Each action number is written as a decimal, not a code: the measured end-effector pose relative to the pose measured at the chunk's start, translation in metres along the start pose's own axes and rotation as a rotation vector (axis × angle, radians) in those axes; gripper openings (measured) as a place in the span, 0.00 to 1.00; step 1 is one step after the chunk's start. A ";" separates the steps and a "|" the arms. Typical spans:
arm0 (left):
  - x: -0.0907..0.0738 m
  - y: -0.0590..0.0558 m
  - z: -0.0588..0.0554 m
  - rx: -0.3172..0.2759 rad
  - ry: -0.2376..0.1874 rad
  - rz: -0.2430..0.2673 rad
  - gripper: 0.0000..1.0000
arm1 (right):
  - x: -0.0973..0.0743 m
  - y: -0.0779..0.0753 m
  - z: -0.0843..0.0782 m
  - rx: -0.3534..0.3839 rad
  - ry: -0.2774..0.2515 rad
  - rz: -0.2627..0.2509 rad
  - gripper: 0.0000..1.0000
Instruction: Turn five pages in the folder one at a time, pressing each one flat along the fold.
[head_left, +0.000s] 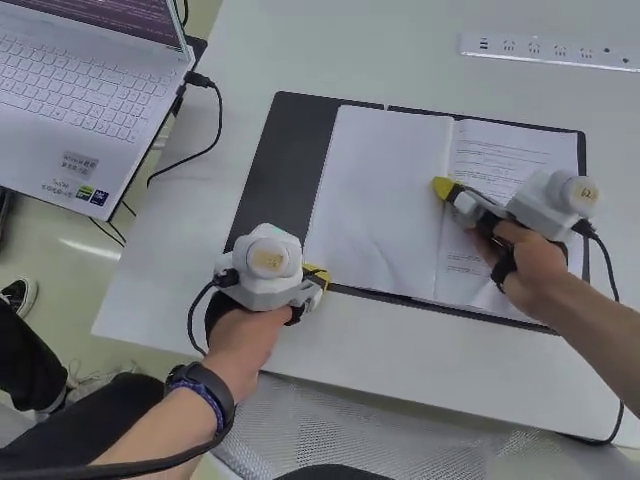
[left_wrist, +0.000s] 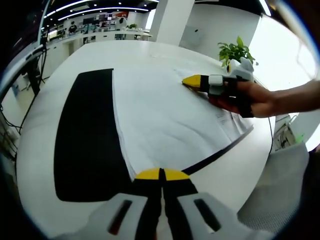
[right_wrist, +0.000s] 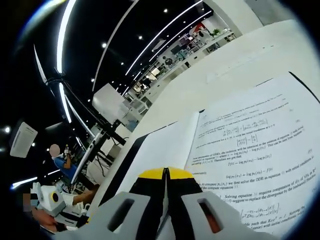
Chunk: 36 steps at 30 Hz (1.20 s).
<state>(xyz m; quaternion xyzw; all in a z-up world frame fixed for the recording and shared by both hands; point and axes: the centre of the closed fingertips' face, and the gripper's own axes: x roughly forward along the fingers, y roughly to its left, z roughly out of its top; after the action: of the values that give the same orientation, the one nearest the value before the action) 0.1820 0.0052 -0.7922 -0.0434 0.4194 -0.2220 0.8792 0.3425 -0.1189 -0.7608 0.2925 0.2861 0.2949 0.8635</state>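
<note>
A laptop (head_left: 70, 90) sits far left on the table (head_left: 400, 50). The left gripper (head_left: 316, 277), jaws pressed together, has its tips at the near corner of the blank page (head_left: 385, 190) in the open folder (head_left: 280, 170) (black cover bare to the page's left). Further right, the right gripper (head_left: 443, 187), jaws likewise closed tight, sets its tips on the fold, just beside the printed page (head_left: 510, 160).

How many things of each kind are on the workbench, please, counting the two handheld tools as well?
folder: 1
laptop: 1
power strip: 1
tools: 2, the left tool and the right tool
Total: 5
</note>
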 end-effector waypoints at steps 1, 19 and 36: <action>0.000 0.000 0.000 0.003 0.002 0.000 0.00 | 0.002 -0.001 0.002 0.006 -0.010 -0.004 0.00; 0.004 0.001 -0.001 0.042 0.022 -0.002 0.00 | 0.026 -0.021 0.028 0.020 -0.118 -0.095 0.00; 0.004 -0.001 0.000 0.062 0.022 0.004 0.00 | 0.042 -0.031 0.054 0.029 -0.189 -0.173 0.00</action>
<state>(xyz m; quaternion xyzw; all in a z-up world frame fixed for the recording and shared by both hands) 0.1838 0.0028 -0.7951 -0.0128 0.4219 -0.2338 0.8759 0.4164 -0.1293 -0.7595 0.3058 0.2321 0.1862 0.9044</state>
